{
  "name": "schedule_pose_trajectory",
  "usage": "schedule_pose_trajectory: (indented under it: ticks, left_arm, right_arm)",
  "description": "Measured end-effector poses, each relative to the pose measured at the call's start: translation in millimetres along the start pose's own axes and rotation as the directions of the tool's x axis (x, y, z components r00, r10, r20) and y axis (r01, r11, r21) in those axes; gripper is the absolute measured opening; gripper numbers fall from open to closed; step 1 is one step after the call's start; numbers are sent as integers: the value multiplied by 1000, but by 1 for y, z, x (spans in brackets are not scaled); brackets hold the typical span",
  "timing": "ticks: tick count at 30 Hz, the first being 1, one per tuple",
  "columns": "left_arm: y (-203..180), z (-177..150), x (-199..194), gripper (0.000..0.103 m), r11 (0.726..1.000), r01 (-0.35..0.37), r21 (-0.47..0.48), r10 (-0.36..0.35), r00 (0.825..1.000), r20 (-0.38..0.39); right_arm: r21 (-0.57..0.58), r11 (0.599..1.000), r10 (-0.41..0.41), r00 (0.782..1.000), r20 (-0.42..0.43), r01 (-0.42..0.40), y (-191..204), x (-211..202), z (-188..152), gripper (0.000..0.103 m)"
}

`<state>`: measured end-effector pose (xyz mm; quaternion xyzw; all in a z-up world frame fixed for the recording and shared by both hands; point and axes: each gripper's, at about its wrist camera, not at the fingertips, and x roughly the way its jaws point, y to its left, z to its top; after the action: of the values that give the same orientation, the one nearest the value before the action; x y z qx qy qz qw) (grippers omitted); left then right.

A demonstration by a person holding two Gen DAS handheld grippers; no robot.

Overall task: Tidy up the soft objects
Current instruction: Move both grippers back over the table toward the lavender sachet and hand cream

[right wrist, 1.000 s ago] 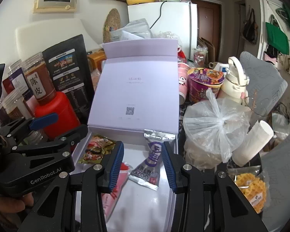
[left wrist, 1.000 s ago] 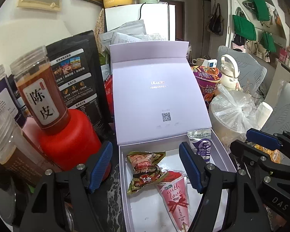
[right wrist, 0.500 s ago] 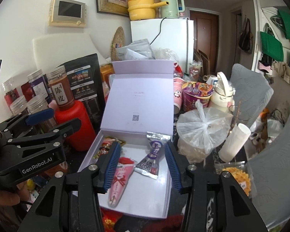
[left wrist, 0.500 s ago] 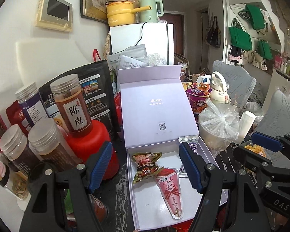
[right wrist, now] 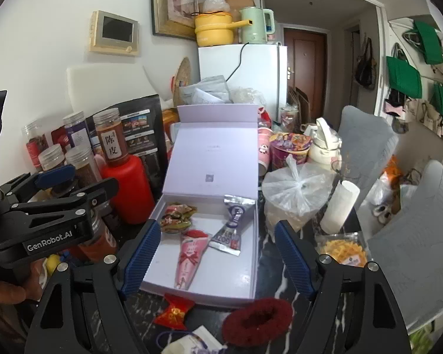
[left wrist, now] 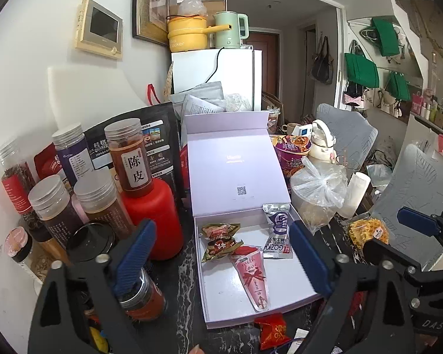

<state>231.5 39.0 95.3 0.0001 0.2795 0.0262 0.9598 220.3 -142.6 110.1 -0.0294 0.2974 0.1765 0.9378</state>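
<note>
A pale lilac gift box (left wrist: 280, 303) lies on a dark marbled tabletop (left wrist: 180, 303), its hinged lid (left wrist: 236, 171) propped upright at the back so the tray stays open for filling. Three soft snack packets lie inside: a crinkled brown and green packet (left wrist: 218, 240) at the back left, a silver and purple pouch (left wrist: 277, 230) leaning against the back right wall, and a pink cone-shaped packet (left wrist: 252, 277) lying in the middle, tip toward the near edge.

Both claws hang above the near side of the box, tilted down toward it. The left claw (left wrist: 221, 253) and the right claw (right wrist: 218, 253) have just been opening; each now stands wide with nothing between its pads.

Outside the box, near its front edge, wait a red bow-shaped packet (right wrist: 174, 309) and a fuzzy dark red scrunchie (right wrist: 258, 320), likely next to be sorted. A bagged waffle (right wrist: 341, 250) lies to the right, jars (left wrist: 53, 206) crowd the left.
</note>
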Motion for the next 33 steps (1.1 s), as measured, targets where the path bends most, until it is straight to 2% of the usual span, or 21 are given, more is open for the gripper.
schedule_pose_trajectory:
  ticks: [4, 13, 18, 21, 33]
  left_arm:
    - [1, -7, -16, 101, 1000, -3, 3, 3, 999, 33]
    - [-3, -26, -40, 101, 999, 3, 40, -5, 999, 47]
    - [-7, -41, -51, 101, 997, 39, 59, -43, 998, 55]
    - [-10, -50, -58, 101, 996, 35, 79, -40, 997, 62]
    - [-17, -84, -73, 101, 990, 92, 107, -96, 995, 33]
  right_arm:
    - [0, 1000, -9, 1000, 7, 9, 2, -12, -8, 83]
    - [-8, 1000, -22, 1000, 19, 23, 8, -37, -32, 86]
    - [-4, 1000, -19, 1000, 18, 19, 10, -46, -47, 86]
    - [-9, 1000, -21, 1000, 17, 21, 13, -52, -55, 86]
    - [7, 1000, -21, 1000, -13, 21, 16, -69, -94, 87]
